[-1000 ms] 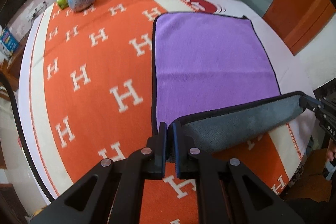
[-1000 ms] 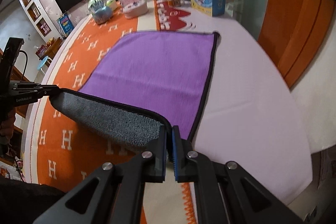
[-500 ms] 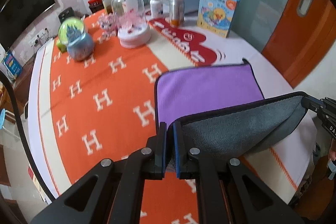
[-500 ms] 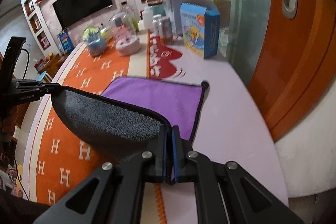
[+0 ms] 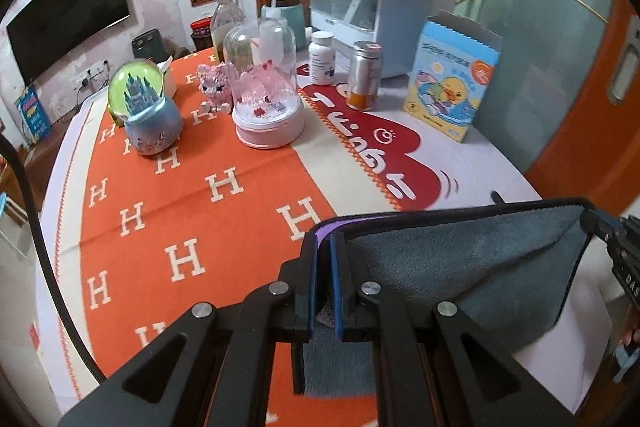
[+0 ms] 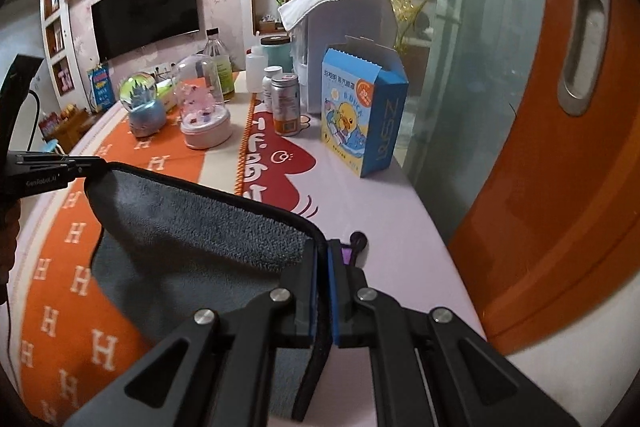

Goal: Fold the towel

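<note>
From my left wrist camera, my left gripper [image 5: 325,247] is clenched on one corner of the towel [image 5: 460,267] — the blue pads pinch the black-bound hem, with a sliver of the purple face showing just at the fingertips. The towel's grey underside hangs as a lifted sheet stretching to the right, where my right gripper [image 5: 600,225] holds the other corner at the frame's edge. Beyond the lifted edge lies the orange tablecloth [image 5: 192,211] with white H letters, and farther back stand a castle snow globe [image 5: 140,107], a glass dome with pink figures [image 5: 264,83], a white pill bottle [image 5: 322,57], a metal can [image 5: 365,75] and a blue duck box [image 5: 450,87].

From my right wrist camera, my right gripper [image 6: 322,255] is likewise closed tight on its towel [image 6: 192,239] corner, hem caught between the blue pads. The grey side sags in a shallow curve toward my left gripper [image 6: 86,165], which holds the far corner at the left. A bit of purple and the towel's black hanging loop [image 6: 357,241] peek out just past my fingertips, over the pale lilac part of the table cover [image 6: 384,203]. The duck box [image 6: 362,115] and the can [image 6: 286,103] stand behind — an orange door [image 6: 560,147] fills the right side.
</note>
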`<state>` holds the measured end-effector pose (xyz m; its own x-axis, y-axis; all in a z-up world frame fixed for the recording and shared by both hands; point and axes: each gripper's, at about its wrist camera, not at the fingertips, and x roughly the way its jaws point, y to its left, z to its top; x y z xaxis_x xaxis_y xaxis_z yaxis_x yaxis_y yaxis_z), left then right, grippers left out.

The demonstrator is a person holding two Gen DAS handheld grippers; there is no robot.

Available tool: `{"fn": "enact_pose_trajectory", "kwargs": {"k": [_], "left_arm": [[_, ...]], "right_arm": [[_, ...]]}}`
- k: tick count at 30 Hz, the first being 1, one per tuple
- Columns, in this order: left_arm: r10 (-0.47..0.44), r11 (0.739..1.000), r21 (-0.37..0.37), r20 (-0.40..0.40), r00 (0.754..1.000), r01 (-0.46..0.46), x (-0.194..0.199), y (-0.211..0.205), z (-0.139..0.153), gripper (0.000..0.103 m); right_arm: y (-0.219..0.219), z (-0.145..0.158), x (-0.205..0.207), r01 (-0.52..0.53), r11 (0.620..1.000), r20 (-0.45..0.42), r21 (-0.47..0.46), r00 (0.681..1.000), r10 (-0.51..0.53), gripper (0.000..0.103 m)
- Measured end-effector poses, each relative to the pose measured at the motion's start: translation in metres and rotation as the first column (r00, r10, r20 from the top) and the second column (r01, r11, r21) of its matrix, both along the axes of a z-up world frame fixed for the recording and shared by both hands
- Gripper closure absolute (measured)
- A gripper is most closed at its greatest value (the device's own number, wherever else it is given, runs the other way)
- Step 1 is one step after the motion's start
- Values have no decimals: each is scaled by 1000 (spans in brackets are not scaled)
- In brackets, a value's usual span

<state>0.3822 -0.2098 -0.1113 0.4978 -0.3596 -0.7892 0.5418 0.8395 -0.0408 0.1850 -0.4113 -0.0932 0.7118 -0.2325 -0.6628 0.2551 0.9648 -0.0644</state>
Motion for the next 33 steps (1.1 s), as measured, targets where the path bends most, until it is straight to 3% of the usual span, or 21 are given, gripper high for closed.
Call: {"fn": "enact_pose_trajectory", "kwargs": {"k": [10, 16, 18, 22, 26, 30, 33], "left_arm": [[40, 999, -16, -62, 997, -41, 30, -17, -54, 99], [46, 999, 7, -106, 993, -45, 39, -24, -77, 96], [50, 999, 7, -119, 992, -50, 42, -24, -81, 95], [65, 998, -2, -133, 989, -66, 45, -21, -85, 86], [75, 997, 0, -135, 988, -76, 46, -16, -83, 74], [101, 995, 6, -129, 987, -101, 46, -8, -77, 55], [103, 995, 0, -120, 987, -103, 40, -2, -69, 49]], "right_arm": [[7, -37, 32, -4, 988, -6, -156, 1000, 3, 98], [-3, -53, 43, 20, 990, -33, -139, 999, -24, 95], [-7, -58, 47, 41, 990, -37, -133, 998, -47, 87], [-12, -64, 51, 54, 991, -44, -122, 997, -60, 66], [-13, -67, 53, 55, 993, -52, -101, 997, -61, 62], [-10, -62, 51, 49, 995, -45, -85, 998, -53, 53], [-4, -58, 48, 37, 996, -41, -82, 998, -41, 49]]}}
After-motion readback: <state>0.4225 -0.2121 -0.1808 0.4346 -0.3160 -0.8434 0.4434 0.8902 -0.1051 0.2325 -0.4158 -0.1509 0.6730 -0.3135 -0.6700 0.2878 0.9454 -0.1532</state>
